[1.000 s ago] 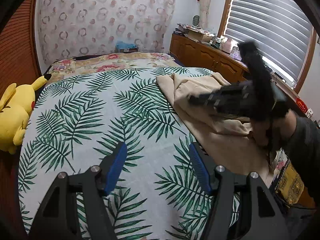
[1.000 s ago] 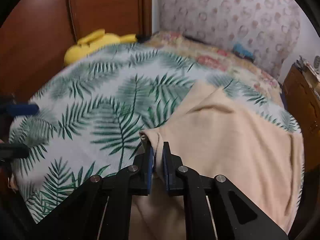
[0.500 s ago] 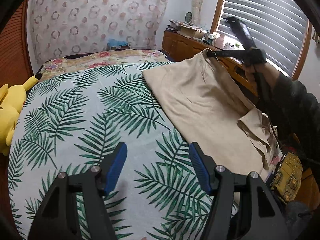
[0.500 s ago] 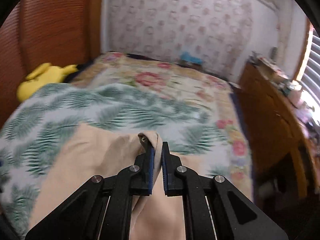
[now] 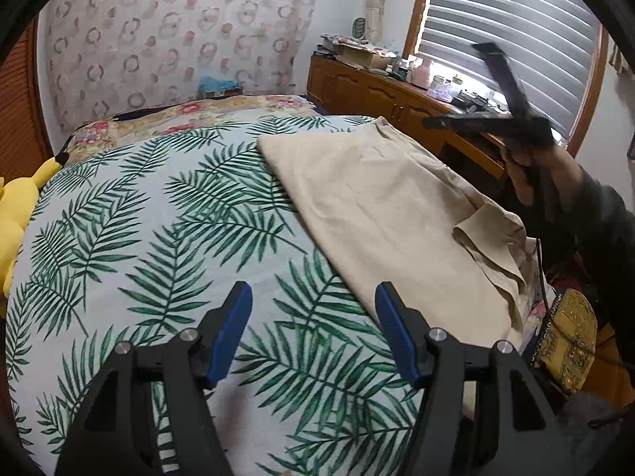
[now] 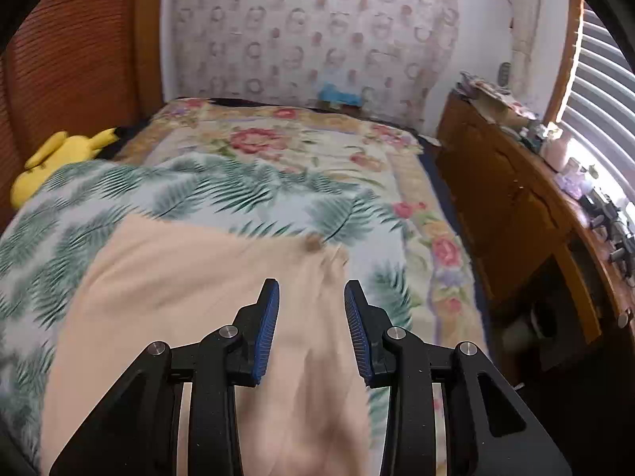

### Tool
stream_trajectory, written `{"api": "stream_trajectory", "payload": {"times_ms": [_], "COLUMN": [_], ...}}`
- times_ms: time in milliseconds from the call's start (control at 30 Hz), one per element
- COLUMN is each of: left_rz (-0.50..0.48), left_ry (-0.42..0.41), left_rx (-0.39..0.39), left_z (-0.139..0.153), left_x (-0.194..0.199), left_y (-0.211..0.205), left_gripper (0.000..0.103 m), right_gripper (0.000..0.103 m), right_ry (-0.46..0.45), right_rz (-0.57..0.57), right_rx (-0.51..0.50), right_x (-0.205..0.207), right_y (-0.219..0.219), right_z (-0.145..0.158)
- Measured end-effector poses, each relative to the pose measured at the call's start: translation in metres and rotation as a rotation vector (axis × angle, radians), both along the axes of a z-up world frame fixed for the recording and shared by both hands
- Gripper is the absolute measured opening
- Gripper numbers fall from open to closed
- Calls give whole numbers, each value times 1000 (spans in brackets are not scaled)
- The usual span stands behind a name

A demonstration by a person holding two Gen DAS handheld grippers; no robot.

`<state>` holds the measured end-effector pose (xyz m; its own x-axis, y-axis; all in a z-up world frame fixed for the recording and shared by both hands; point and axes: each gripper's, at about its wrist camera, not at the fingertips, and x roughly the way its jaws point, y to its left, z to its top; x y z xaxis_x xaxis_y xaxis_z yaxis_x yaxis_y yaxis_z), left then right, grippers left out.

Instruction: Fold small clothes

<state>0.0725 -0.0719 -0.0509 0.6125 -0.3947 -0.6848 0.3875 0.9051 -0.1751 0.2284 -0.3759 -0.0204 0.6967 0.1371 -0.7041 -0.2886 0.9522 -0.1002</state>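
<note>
A beige garment (image 5: 381, 206) lies spread along the right side of the palm-leaf bedspread (image 5: 158, 238); its near right corner is rumpled at the bed's edge. In the right wrist view the garment (image 6: 190, 297) lies below my right gripper (image 6: 311, 305), whose jaws are opening with nothing pinched between the blue pads. In the left wrist view that right gripper (image 5: 432, 122) hangs blurred above the garment's far right edge, held by a sleeved hand. My left gripper (image 5: 313, 313) stands open over the bedspread, left of the garment's near edge, with nothing in it.
A yellow plush toy (image 5: 16, 214) lies at the bed's left side. A floral quilt (image 6: 278, 146) covers the bed's far end. A wooden cabinet (image 5: 377, 91) loaded with small items runs along the right under a blinded window (image 5: 512, 35). A yellow patterned cushion (image 5: 565, 337) sits by the bed's near right corner.
The right gripper carried the garment's corner across to the far right, spreading the cloth flat, then let it go and opened. The left gripper drifted slightly and stayed open.
</note>
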Motion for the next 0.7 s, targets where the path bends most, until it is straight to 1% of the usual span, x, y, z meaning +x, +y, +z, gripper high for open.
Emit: {"api": "stream_trajectory", "payload": {"times_ms": [133,233,333,467,567,700], "left_rz": [-22,-35,-46,-57,-64,-67], "left_ry": [-3,-3,-1,0,1,4], "left_rx": [0,7,7,11,18,18], "left_z": [0,0,-2,-3,-5,-6], "left_x": [-1,-2,-3,-4,-5,-6], "left_y": [-9,-16,-22,-28,-32,-34], "left_gripper": [64,64,64,64,64,64], "right_gripper": [35,36,36,36,39,40], "right_ry": [17,43,60,78,84,104], "right_rz": [52,102,122,149,180,181], "right_rx": [24,27,17,38,33,28], "right_x": [-41,-70,-85,-101,-111,-118], "right_y": [6,14,20,29,36,36], "right_z": [-4,-14,-22,-30,-34,-43]}}
